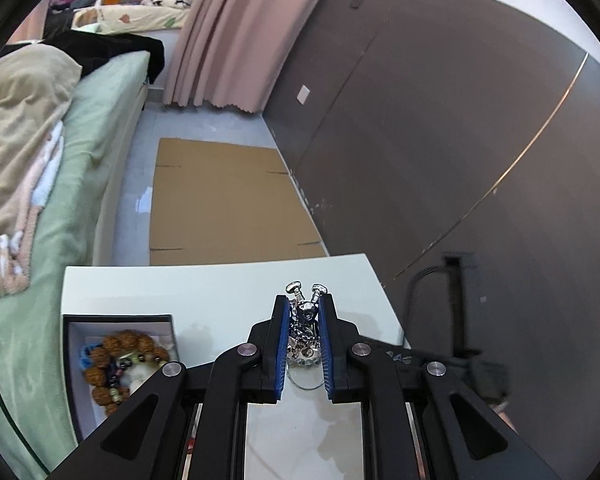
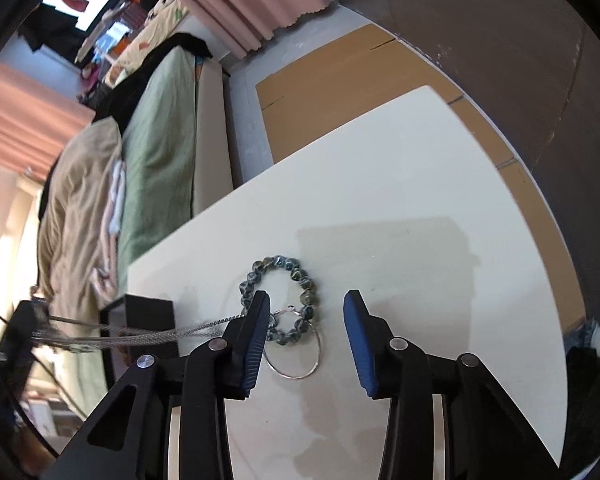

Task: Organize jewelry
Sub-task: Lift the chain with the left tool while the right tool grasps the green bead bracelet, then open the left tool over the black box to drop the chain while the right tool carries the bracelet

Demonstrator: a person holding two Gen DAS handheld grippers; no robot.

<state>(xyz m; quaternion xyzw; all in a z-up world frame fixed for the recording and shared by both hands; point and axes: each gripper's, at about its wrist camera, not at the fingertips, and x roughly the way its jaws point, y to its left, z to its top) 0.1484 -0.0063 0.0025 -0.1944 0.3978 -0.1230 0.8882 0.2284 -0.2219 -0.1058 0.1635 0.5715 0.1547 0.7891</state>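
My left gripper (image 1: pixel 305 300) is shut on a silver chain necklace (image 1: pixel 303 312), with its clasp ends sticking out past the fingertips, above the white table (image 1: pixel 204 288). In the right wrist view the chain (image 2: pixel 140 334) stretches taut to the left, off the table. A dark green bead bracelet (image 2: pixel 280 280) and a thin silver hoop (image 2: pixel 294 356) lie on the table. My right gripper (image 2: pixel 306 300) is open just above them, the left finger over the bracelet's edge. A black jewelry box (image 1: pixel 118 360) holds brown bead bracelets (image 1: pixel 120 352).
The table stands beside a bed with green sheet (image 1: pixel 80 152) and beige blanket (image 1: pixel 16 120). Flat cardboard (image 1: pixel 224 200) lies on the floor beyond the table. A dark wall panel (image 1: pixel 440 120) runs along the right. The box's black side shows in the right view (image 2: pixel 148 312).
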